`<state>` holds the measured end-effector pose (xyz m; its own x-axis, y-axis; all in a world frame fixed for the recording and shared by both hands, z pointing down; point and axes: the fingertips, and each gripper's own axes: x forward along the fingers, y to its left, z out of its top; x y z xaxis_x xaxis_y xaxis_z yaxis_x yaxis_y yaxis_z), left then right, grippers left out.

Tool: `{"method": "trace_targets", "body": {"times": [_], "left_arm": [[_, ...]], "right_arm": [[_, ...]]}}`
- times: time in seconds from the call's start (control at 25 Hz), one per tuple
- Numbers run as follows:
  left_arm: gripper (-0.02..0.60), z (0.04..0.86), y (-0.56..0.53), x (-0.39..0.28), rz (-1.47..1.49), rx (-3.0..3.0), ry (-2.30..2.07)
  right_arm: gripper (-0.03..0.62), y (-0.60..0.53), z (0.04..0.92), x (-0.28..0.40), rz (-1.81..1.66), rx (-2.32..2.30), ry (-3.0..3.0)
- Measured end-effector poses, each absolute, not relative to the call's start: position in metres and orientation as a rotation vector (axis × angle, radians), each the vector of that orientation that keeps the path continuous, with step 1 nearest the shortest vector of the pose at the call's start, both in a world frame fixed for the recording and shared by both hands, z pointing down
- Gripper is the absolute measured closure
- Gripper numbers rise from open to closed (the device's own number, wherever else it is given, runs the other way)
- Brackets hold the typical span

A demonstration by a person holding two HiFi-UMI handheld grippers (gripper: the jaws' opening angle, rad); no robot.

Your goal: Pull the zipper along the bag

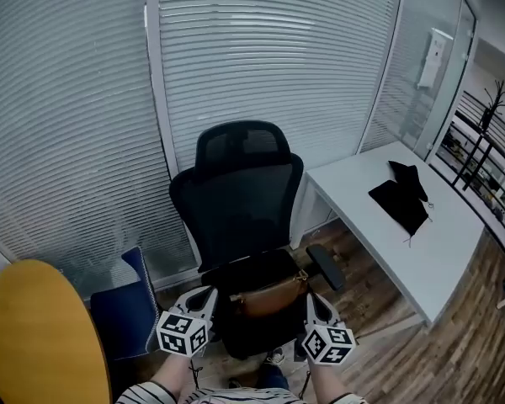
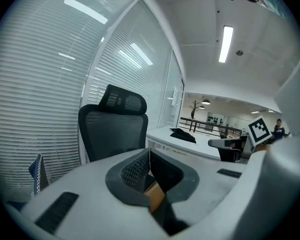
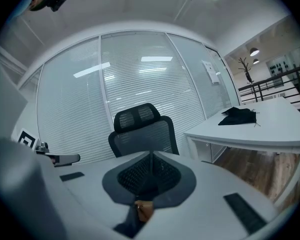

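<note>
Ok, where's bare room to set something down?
The white desk is bare around the black cloth, mostly its near end. The round yellow tabletop is bare. Crowded: the black office chair's seat, filled by the brown bag that the left gripper and right gripper clamp.

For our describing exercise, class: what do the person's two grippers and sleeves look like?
The left gripper and the right gripper look alike. Each has a pale grey, wedge-shaped body with dark grey mesh-textured pads and black rectangular slots. Each also carries a white cube printed with black square markers. The sleeves are striped dark and light.
</note>
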<state>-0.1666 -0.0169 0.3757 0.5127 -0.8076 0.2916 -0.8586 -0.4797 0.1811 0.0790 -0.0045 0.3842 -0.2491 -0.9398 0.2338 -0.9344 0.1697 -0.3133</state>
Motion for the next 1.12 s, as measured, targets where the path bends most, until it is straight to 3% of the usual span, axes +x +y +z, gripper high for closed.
{"method": "trace_targets", "body": {"times": [1.12], "left_arm": [[0.552, 0.368, 0.049, -0.180, 0.252, 2.517, -1.346]], "right_arm": [[0.560, 0.064, 0.387, 0.055, -0.615, -1.951, 2.432]]}}
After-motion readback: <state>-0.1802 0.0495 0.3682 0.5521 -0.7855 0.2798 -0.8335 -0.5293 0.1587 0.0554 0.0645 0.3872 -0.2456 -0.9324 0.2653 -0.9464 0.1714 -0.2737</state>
